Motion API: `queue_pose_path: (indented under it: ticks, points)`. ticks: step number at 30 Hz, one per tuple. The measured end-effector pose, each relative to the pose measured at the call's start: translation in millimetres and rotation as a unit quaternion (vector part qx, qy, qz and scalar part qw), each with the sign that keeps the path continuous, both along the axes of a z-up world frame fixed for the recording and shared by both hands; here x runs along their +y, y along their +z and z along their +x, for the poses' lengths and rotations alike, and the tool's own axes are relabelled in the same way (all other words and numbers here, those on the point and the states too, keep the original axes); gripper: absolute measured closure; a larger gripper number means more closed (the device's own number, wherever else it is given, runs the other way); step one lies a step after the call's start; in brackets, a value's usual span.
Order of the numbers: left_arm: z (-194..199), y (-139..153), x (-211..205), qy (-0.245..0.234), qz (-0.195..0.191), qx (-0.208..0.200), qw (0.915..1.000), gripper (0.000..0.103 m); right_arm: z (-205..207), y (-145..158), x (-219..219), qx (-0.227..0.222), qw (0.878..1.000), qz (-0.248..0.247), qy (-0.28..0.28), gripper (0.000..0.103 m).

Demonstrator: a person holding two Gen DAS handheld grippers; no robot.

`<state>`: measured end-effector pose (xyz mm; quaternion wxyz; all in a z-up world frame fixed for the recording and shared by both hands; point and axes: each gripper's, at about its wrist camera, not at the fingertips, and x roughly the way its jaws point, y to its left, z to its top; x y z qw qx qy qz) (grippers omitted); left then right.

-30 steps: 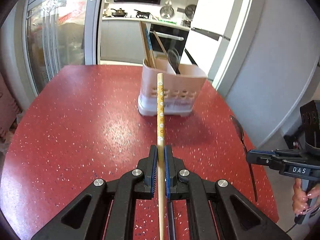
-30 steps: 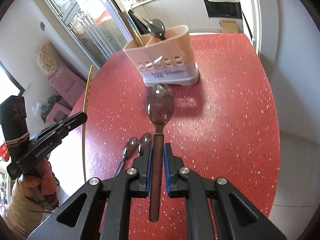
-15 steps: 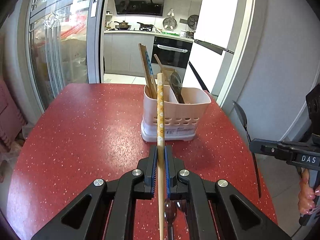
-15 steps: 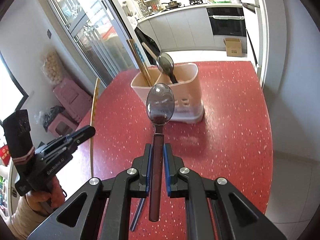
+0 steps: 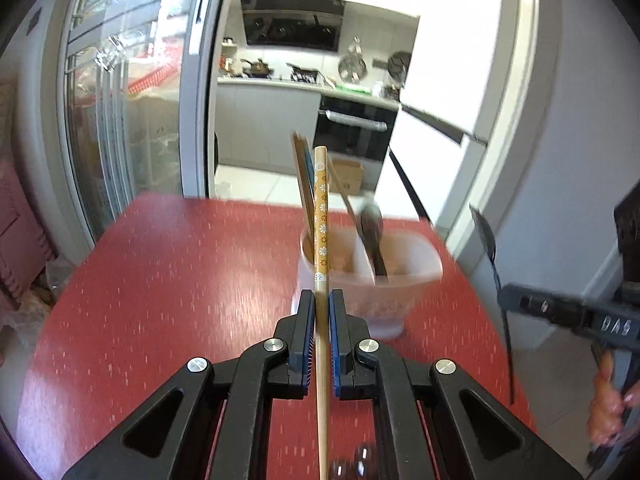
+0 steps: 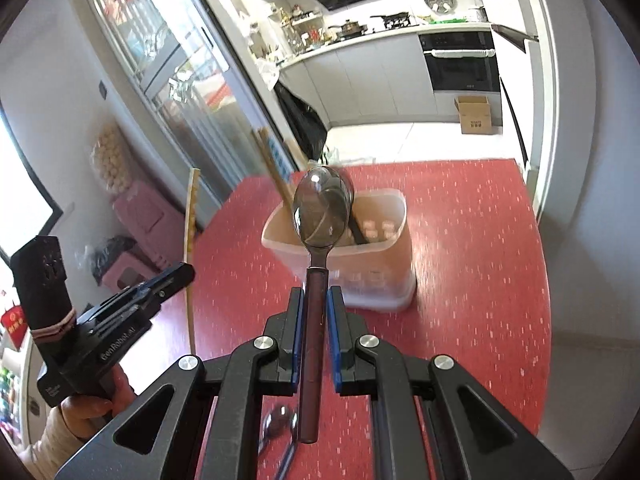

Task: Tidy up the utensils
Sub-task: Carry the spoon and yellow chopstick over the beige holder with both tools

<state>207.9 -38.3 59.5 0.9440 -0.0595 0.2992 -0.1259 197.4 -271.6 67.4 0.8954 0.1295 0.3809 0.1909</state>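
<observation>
Pink divided caddy (image 6: 384, 256) holding chopsticks (image 5: 302, 176) and ladle (image 5: 372, 232), left jaws clamping chopstick (image 5: 321, 216), right jaws clamping spoon (image 6: 322, 210)

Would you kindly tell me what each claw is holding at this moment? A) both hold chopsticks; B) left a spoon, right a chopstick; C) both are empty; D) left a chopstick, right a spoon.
D: the left claw is shut on the flower-patterned chopstick, and the right claw is shut on the handle of the dark spoon, both in front of the pink utensil holder.
</observation>
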Motion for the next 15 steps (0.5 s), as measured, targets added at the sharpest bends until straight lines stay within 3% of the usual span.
queue_pose_path:
  ticks: [9, 15]
  points:
    - [64.9, 42.6, -14.9, 0.019, -0.017, -0.072, 0.9971, 0.067, 58.8, 18.4, -1.7, -0.05, 0.999, 0.005, -0.017, 0.091]
    - [101.8, 43.8, -34.4, 0.028, -0.02, -0.117, 0.9925, 0.067, 93.3, 22.6, 3.7, -0.096, 0.995, -0.016, -0.025, 0.091]
